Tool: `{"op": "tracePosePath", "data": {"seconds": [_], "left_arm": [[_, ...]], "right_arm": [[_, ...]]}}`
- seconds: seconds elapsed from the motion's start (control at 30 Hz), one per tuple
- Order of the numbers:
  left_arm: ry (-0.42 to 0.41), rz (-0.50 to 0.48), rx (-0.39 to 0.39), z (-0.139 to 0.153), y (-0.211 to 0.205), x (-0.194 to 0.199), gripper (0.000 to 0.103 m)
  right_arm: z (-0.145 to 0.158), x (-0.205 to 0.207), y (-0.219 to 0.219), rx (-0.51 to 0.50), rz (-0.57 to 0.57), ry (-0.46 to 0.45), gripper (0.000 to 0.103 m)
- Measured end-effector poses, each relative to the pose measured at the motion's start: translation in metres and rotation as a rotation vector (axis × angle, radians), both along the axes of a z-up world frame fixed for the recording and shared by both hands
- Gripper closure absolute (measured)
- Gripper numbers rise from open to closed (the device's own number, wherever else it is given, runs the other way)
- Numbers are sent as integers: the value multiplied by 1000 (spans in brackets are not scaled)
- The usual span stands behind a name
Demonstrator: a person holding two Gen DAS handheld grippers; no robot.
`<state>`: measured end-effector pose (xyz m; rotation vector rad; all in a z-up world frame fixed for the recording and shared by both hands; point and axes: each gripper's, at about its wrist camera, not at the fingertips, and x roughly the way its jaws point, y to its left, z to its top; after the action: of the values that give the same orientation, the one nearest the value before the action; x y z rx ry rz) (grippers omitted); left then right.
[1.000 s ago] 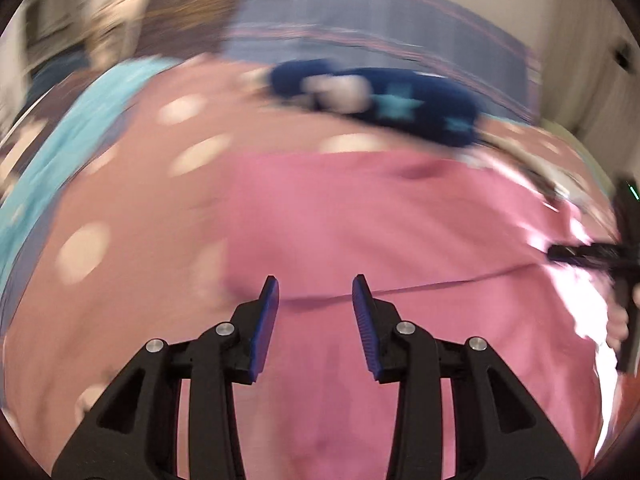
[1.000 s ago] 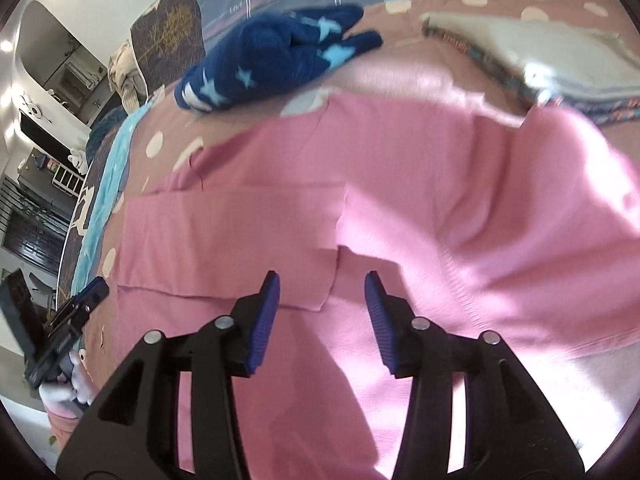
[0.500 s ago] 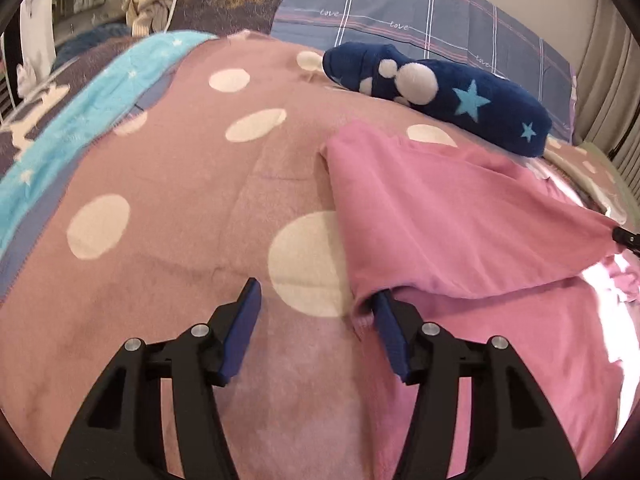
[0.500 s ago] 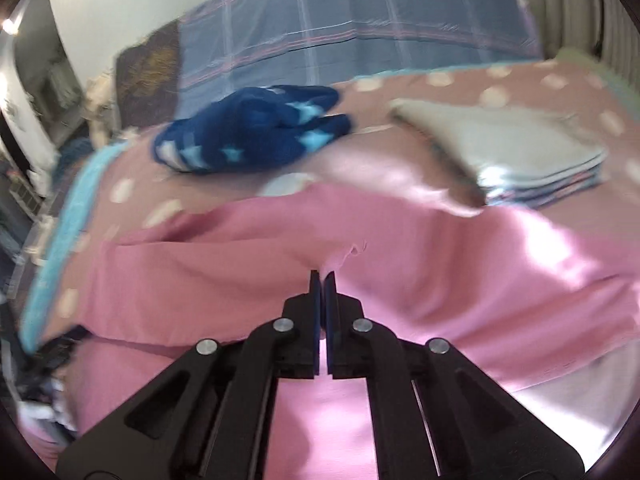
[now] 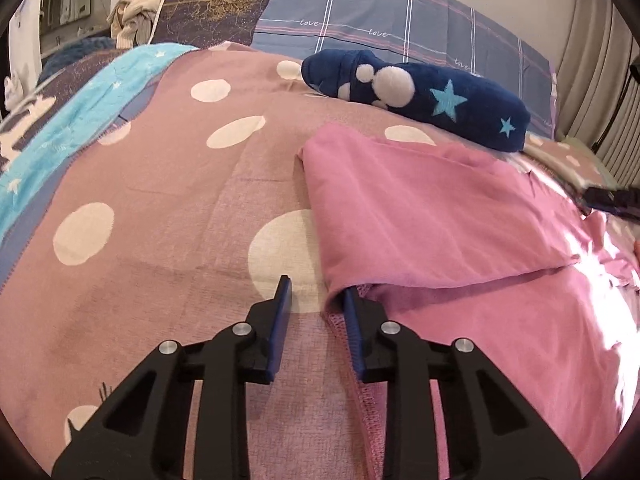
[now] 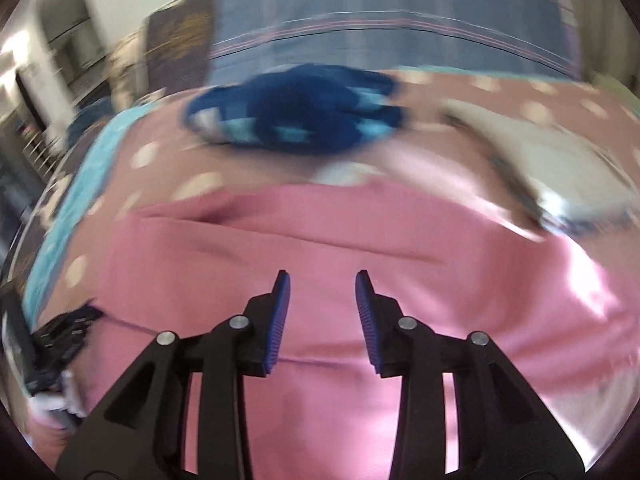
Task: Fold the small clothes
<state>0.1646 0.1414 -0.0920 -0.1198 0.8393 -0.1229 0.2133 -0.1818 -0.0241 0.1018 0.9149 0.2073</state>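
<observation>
My left wrist view is sharp and evenly lit by soft indoor light, though strong glare burns out the pink cloth (image 5: 460,216) at its right edge. My right wrist view is smeared by motion blur: the navy star-patterned bundle (image 6: 304,116) and folded stack (image 6: 560,160) streak sideways. Both views bulge at the middle, with black vignetting in the corners.

A dusty-pink blanket (image 5: 168,208) with cream dots covers the bed, a turquoise strip (image 5: 76,120) running along its left side. A navy plush item (image 5: 416,98) with light-blue stars lies near the plaid pillow (image 5: 400,20). In the blurred right wrist view, a pale folded stack (image 6: 560,164) sits at right.
</observation>
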Motion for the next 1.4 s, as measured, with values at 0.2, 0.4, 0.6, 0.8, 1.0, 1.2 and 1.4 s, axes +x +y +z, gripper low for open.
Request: {"op": "tracePosePath", "data": {"seconds": [0.2,0.4,0.6,0.8,1.0,1.2,1.4], "left_arm": [[6,-6,-103,-5,12,1,76],[2,-8,-102,-6,11,1,76],[3,-11,-128,-8,14,0,76],[1,-13,-153,-8,17,0,75],[1,-13,-156,-8,17,0,75],[2,-14,-147,-8,17,0,75],[4,-14,-170,-8,20,1,74]], "right_arm": [[11,52,131,47,326,86,50],[-10,124,223,87,434,266,44],[-38,144,271,-38,543,371,44],[-27,122,284,-70,807,383,45],[-32,147,261,-123,656,383,46],[-50,143,276,-62,715,401,56],[-45,151,289,-96,517,136,103]]}}
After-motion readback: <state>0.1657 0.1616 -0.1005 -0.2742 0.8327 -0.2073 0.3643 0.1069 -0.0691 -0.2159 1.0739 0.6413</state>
